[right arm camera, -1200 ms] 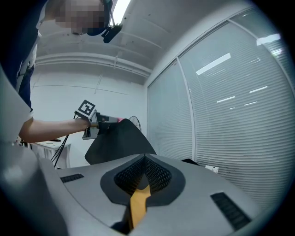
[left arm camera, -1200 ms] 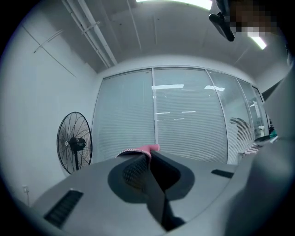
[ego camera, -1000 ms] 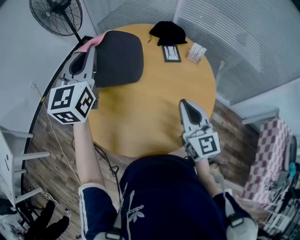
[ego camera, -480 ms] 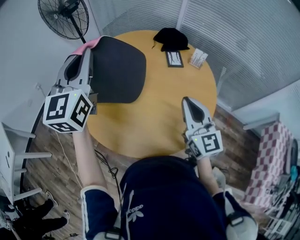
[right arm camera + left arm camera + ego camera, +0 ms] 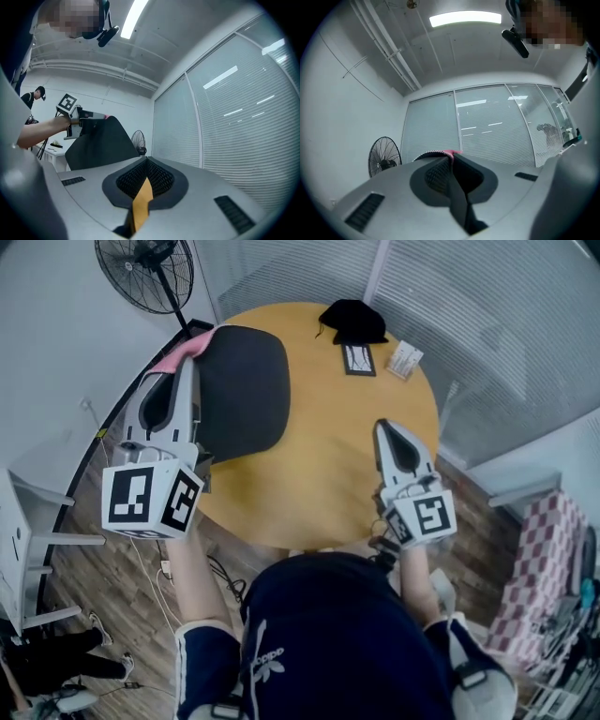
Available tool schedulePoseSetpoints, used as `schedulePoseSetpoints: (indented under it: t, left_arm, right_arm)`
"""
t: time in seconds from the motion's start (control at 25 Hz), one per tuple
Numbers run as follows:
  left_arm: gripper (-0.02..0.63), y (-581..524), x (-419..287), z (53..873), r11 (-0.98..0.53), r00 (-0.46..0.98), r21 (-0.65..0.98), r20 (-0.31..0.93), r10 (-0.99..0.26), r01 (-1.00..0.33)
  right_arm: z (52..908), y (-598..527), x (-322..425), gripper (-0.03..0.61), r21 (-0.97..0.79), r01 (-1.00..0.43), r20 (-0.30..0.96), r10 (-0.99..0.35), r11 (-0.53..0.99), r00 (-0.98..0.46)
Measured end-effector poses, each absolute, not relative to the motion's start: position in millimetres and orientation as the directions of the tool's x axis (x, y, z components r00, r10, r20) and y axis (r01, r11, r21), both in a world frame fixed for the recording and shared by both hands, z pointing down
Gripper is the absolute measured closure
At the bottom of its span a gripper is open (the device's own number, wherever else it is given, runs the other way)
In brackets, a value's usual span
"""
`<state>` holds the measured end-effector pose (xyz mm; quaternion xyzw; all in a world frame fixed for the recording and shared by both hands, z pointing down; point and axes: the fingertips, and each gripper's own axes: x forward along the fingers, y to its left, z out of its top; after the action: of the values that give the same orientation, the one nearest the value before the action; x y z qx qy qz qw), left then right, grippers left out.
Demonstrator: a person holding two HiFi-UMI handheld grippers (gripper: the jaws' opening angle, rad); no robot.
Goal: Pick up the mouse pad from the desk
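Grips the mouse pad by its far left corner with the left gripper, fingers clamped shut on the edge (dark top face toward the head camera, a pink underside peeking out at the pinched corner). Holds it raised over the left part of the round wooden tabletop. Looks, from the right gripper view, like a dark sheet standing steeply on edge, lower rim hidden behind the gripper body, so cannot tell whether that rim touches the wood. Carries the right gripper over the near right part of the tabletop, well apart from the pad, fingers closed tip to tip on nothing, only a sliver of wood showing through the slot beneath them. Leaves a black cloth, a small dark-framed card and a small white box near the far edge, all clear of the pad. Shows a standing fan beyond the tabletop's far left side.
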<state>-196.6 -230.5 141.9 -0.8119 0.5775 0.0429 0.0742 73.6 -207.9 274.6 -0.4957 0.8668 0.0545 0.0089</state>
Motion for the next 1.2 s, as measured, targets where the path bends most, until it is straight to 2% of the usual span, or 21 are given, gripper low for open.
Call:
schedulePoseSetpoints:
  t: [0.64,1.2]
  left_arm:
    - [0.595,-158,-177,194,-0.308,0.311,-0.049,-0.085,-0.947,-0.95]
    - [0.595,-128,-154,189,-0.304,0.308,-0.052,-0.111,-0.945,-0.951]
  right_arm:
    - [234,-181,70,0.575,0.09,-0.871,-0.073,-0.869,0.483,-0.49]
    - [231,-155,79,0.575,0.113,-0.861,-0.046,-0.863,0.496,-0.503]
